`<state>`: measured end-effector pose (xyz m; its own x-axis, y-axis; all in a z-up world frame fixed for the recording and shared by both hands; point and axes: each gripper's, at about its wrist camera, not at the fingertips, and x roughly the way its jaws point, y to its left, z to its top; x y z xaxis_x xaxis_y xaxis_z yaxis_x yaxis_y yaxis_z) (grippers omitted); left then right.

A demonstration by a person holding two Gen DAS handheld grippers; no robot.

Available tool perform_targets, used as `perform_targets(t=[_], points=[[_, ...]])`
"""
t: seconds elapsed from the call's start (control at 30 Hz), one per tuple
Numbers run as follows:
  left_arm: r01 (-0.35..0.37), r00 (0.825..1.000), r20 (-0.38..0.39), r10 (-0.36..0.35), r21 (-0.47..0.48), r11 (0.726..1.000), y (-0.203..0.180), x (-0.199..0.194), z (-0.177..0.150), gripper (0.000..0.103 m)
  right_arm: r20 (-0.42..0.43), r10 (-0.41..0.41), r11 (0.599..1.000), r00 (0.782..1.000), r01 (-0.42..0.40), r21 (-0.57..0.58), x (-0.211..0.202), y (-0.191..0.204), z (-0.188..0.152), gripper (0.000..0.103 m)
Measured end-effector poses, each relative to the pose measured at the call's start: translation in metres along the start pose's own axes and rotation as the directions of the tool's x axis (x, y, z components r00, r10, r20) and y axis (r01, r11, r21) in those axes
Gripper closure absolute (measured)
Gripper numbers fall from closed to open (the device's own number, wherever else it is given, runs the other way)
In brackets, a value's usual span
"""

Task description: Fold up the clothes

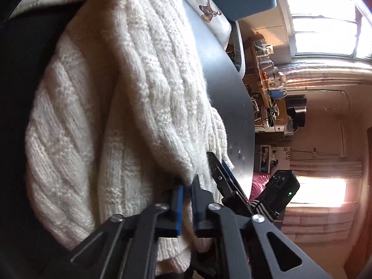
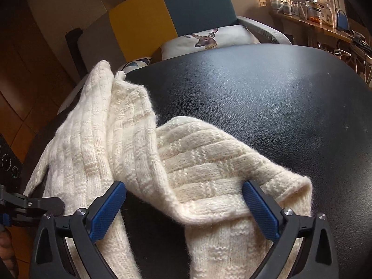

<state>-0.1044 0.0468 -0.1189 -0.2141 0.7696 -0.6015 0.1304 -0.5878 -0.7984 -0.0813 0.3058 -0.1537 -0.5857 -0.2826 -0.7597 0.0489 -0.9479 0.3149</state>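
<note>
A cream cable-knit sweater (image 2: 130, 144) lies rumpled on a black leather surface (image 2: 267, 97), with one part folded over toward the front. My right gripper (image 2: 183, 209) is open, its blue pads (image 2: 260, 209) wide apart on either side of the folded knit edge. In the left wrist view the sweater (image 1: 121, 107) fills the frame, and my left gripper (image 1: 187, 194) is shut on a fold of it near its ribbed edge. One finger of the right gripper (image 1: 220, 174) shows close beside it. The left gripper's frame (image 2: 30, 207) appears at the far left of the right wrist view.
Behind the surface stands a yellow and teal chair (image 2: 167, 16) with a deer-print cushion (image 2: 204, 39). A cluttered wooden shelf (image 2: 313, 14) runs along the right. The leather to the right of the sweater is bare. Wooden floor (image 2: 28, 74) lies to the left.
</note>
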Motion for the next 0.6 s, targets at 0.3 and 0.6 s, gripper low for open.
perform_targets(t=[0.3, 0.6], points=[[0.005, 0.953, 0.3, -0.049, 0.146, 0.989, 0.03, -0.184, -0.011, 0.098, 0.118, 0.183, 0.97, 0.976, -0.198, 0.139, -0.012, -0.031, -0.006, 0.0], [-0.193, 0.919, 0.322, 0.226, -0.131, 0.972, 0.157, -0.208, -0.016, 0.1, 0.023, 0.017, 1.0, 1.0, -0.018, 0.018, -0.001, 0.002, 0.004, 0.0]])
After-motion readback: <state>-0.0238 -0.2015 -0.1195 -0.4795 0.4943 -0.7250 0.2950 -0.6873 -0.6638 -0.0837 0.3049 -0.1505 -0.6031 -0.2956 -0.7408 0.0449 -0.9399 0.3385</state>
